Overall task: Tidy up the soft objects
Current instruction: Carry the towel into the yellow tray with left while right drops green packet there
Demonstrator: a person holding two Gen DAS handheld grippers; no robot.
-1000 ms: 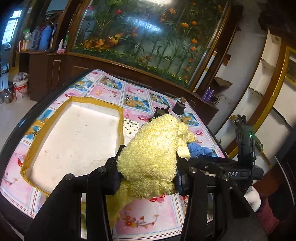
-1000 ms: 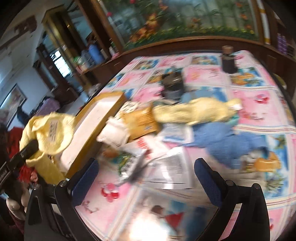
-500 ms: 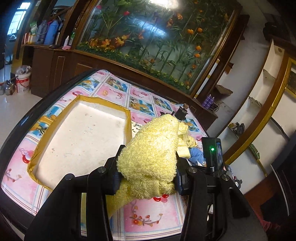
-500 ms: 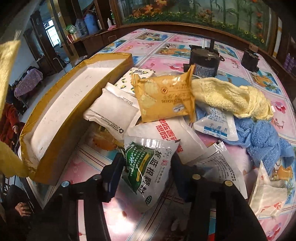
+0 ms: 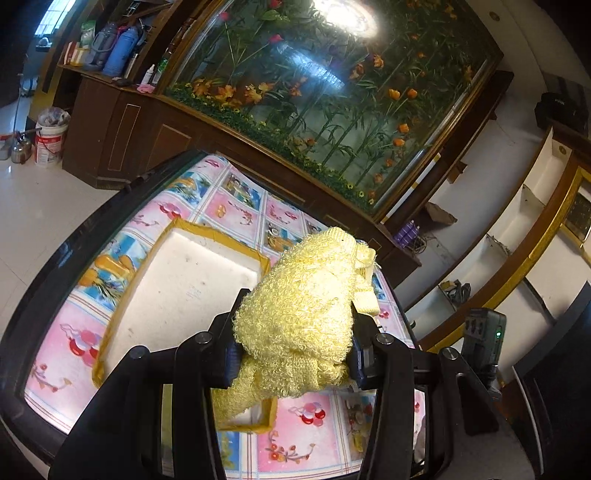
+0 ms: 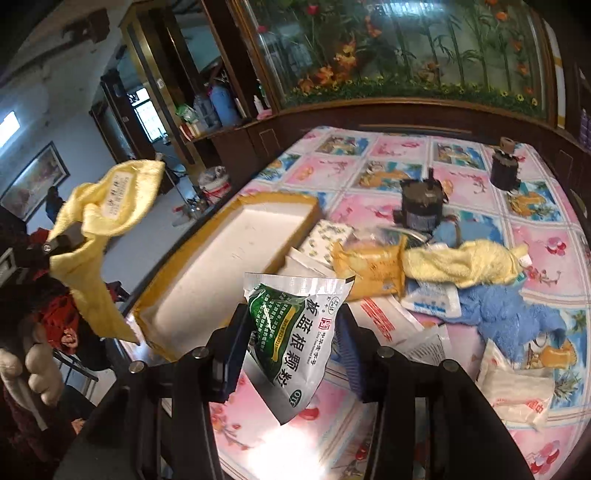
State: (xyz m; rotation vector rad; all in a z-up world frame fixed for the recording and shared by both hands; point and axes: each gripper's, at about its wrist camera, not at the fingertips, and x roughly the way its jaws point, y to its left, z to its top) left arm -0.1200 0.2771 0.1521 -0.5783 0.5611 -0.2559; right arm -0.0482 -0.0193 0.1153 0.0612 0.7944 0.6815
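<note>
Now my left tool (image 5: pixel 293 363) grips the yellow towel (image 5: pixel 299 317) above the foam tray (image 6: pixel 236 258); right of the tray, my right tool (image 6: pixel 291 350), jaws just closed, pinches the green sachet (image 6: pixel 291 332). Next, I judge, both release over the tray.

Daylight fills the room, dim toward the dark wood cabinets. In the left wrist view a white glare patch (image 5: pixel 347 18) burns on the glass wall panel (image 5: pixel 332 103) at twelve o'clock. In the right wrist view a blown-out reflection (image 6: pixel 269 443) washes the desk (image 6: pixel 406 177) cloth at six o'clock, and a window (image 6: pixel 146 118) glows at ten o'clock. Both views bend strongly at the rims, with black corners. The dark canister (image 6: pixel 421 210) and the packets near it look slightly smeared.
</note>
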